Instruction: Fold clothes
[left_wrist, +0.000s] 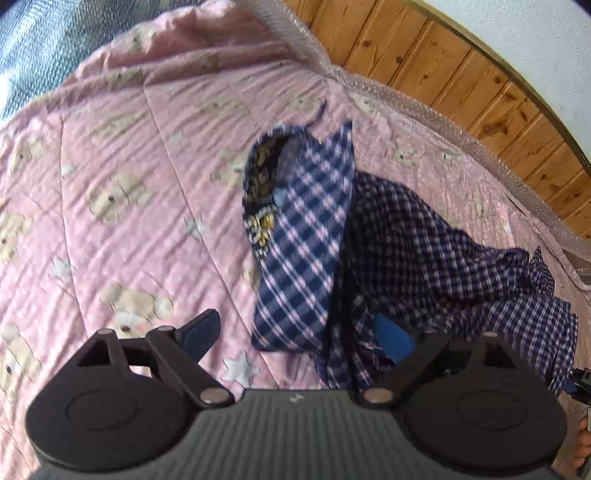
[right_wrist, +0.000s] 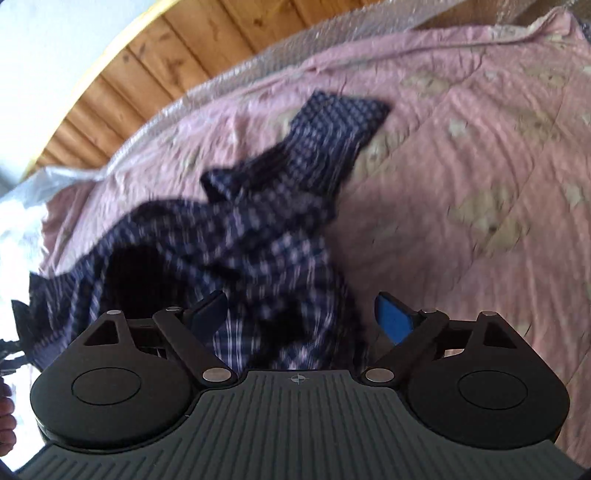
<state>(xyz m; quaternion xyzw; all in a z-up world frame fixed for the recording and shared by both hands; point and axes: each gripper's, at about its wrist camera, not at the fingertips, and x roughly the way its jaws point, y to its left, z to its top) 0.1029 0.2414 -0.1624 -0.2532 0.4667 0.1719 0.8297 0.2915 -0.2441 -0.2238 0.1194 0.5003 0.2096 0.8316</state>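
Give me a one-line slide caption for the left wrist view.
Open left gripper hovers over a crumpled navy plaid shirt lying on a pink bear-print quilt.

A bed (left_wrist: 535, 218) carries everything here, covered by a pink quilted bedspread printed with cream teddy bears and white stars (left_wrist: 122, 206). Clear bubble-wrap plastic (left_wrist: 373, 86) runs along its far edge, against a panelled wooden headboard (left_wrist: 443, 62). Directly on the bedspread lies a crumpled navy, white and pink checked garment (left_wrist: 417, 236) — one flat section in a larger diagonal plaid, the rest bunched in smaller checks. The right wrist view is blurred, so its folds are hard to read.
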